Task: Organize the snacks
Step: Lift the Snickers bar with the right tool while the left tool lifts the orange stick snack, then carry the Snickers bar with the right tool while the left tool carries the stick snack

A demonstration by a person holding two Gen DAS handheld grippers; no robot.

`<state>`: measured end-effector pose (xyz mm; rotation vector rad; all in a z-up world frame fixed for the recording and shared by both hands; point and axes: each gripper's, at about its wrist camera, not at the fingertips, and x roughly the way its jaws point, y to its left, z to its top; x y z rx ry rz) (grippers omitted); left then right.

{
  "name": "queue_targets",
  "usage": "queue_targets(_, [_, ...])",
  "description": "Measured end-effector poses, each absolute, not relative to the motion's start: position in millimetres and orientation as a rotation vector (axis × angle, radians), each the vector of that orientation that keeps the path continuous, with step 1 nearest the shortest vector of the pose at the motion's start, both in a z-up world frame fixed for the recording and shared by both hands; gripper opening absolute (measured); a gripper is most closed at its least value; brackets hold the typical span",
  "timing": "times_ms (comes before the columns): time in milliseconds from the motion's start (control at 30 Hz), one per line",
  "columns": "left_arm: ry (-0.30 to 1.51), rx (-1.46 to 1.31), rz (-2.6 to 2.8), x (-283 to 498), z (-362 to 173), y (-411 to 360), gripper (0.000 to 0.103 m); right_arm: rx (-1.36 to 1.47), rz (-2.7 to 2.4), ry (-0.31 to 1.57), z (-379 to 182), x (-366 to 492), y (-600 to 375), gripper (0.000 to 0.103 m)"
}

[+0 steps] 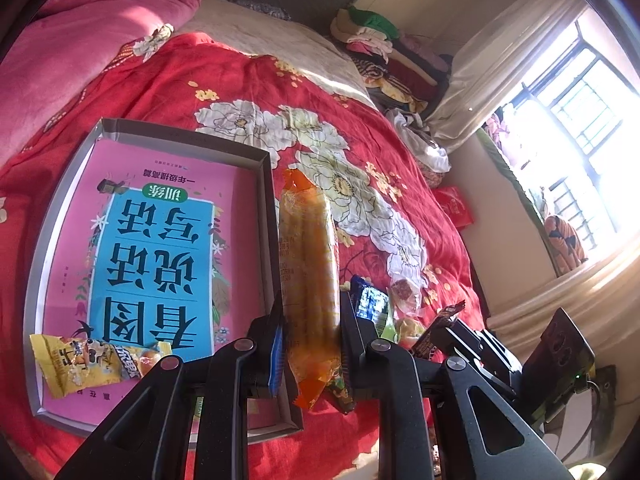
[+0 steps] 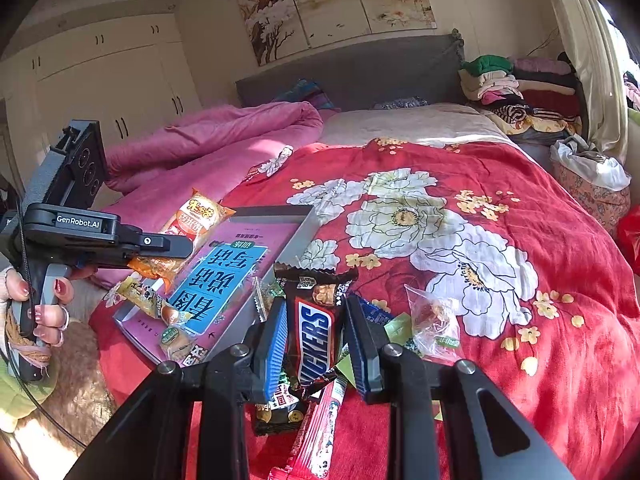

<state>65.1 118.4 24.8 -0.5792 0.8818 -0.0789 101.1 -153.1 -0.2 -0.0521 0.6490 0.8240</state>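
Pinching a Snickers bar (image 2: 316, 336), right gripper (image 2: 316, 344) holds it above loose snacks (image 2: 434, 326) on the red quilt (image 2: 520, 280). Left gripper (image 1: 310, 320) clamps an orange packet (image 1: 308, 264) upright beside the tray's (image 1: 266, 208) right wall. Inside the tray: yellow packet (image 1: 86, 362) on a pink book (image 1: 156, 248). Beyond, pink duvet (image 2: 208, 140), headboard (image 2: 352, 68).

A bed (image 2: 540, 240) with red floral cover carries a grey tray (image 2: 308, 228) lower left, loose snacks (image 2: 434, 320) beside it, pink quilt (image 2: 224, 136) upper left.
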Motion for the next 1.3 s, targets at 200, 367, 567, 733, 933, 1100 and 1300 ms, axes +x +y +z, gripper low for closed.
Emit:
queue_targets(200, [0.848,-0.584,-0.055,54.0,34.6,132.9,0.023,-0.048,0.843,0.644,4.5,92.9,-147.1,0.029])
queue_targets(367, [0.826,-0.593,-0.041,45.0,41.0,141.1,0.023,-0.057,0.862,0.635,9.7,83.8,-140.6,0.029])
queue_targets(567, [0.809,-0.589,-0.025,33.2,46.6,148.4,0.023,-0.04,0.884,0.628,17.0,75.9,-135.0,0.029])
queue_targets(733, [0.792,-0.582,-0.006,22.7,50.4,155.8,0.023,-0.032,0.902,0.634,20.5,71.3,-128.7,0.029])
queue_targets(933, [0.77,-0.591,0.017,9.4,54.8,168.8,0.023,-0.026,0.929,0.626,27.9,63.2,-120.3,0.029])
queue_targets(1100, [0.745,-0.595,0.035,-2.3,62.0,178.2,0.023,-0.031,0.952,0.615,35.2,55.9,-110.8,0.029])
queue_targets(1300, [0.734,-0.589,0.054,-15.3,64.2,186.0,0.023,-0.05,0.972,0.615,37.6,48.8,-98.0,0.029])
